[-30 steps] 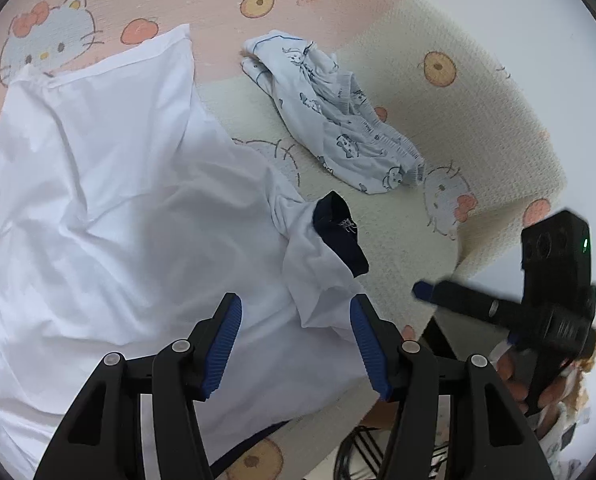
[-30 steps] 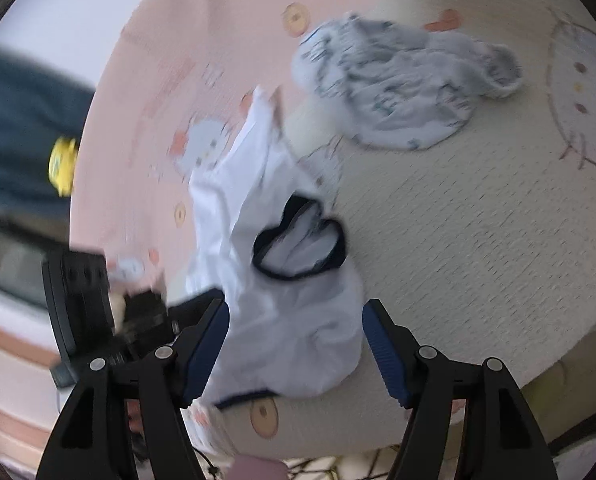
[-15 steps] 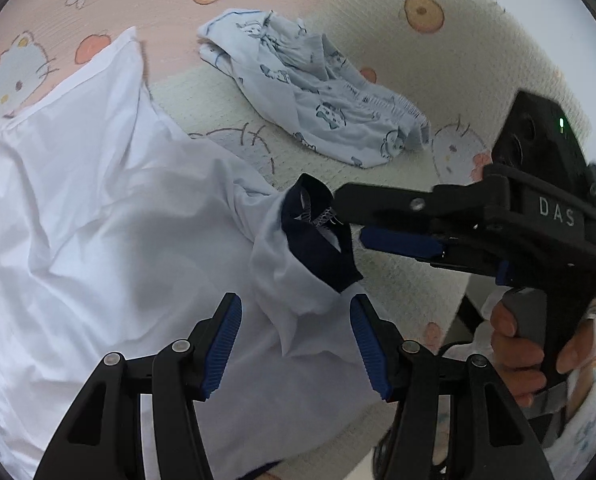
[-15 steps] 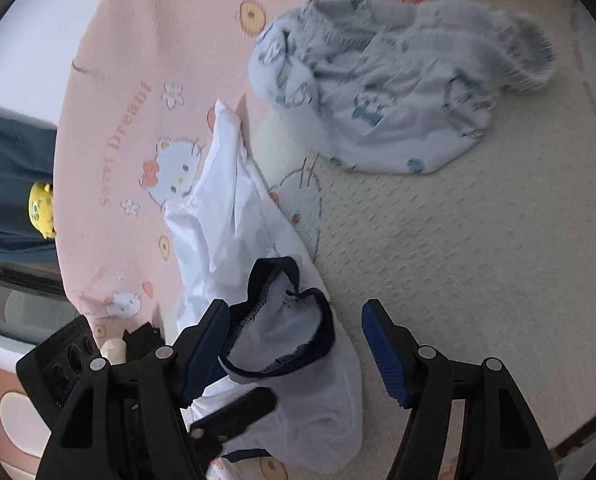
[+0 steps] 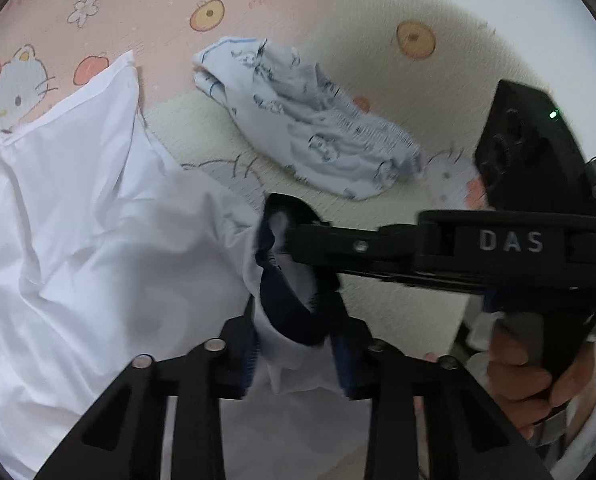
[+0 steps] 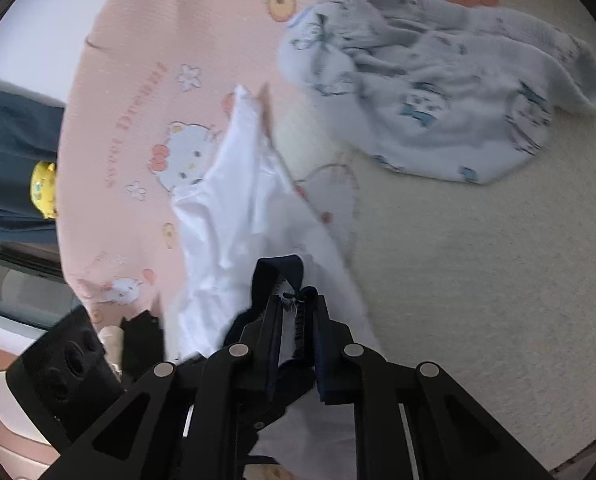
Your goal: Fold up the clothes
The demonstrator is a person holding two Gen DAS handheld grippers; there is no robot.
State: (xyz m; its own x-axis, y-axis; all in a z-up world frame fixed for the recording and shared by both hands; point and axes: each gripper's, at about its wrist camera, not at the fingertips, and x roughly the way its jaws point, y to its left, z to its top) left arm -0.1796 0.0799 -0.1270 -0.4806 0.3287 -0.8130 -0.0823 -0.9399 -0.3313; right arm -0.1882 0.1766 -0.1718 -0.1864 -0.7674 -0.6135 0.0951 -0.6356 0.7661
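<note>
Two grippers meet at the white shirt's (image 5: 98, 240) navy collar (image 5: 290, 312): the right gripper (image 6: 296, 316), reaching from 3 o'clock, pinches it; the left gripper (image 5: 294, 344) straddles the cloth, half-closed, likely to lift and spread it. Printed shorts (image 5: 310, 128) lie crumpled at 12 o'clock on the mat (image 6: 458, 280).

Soft, even light with no hard shadows; both pictures are blurry, round, with dark bent edges
</note>
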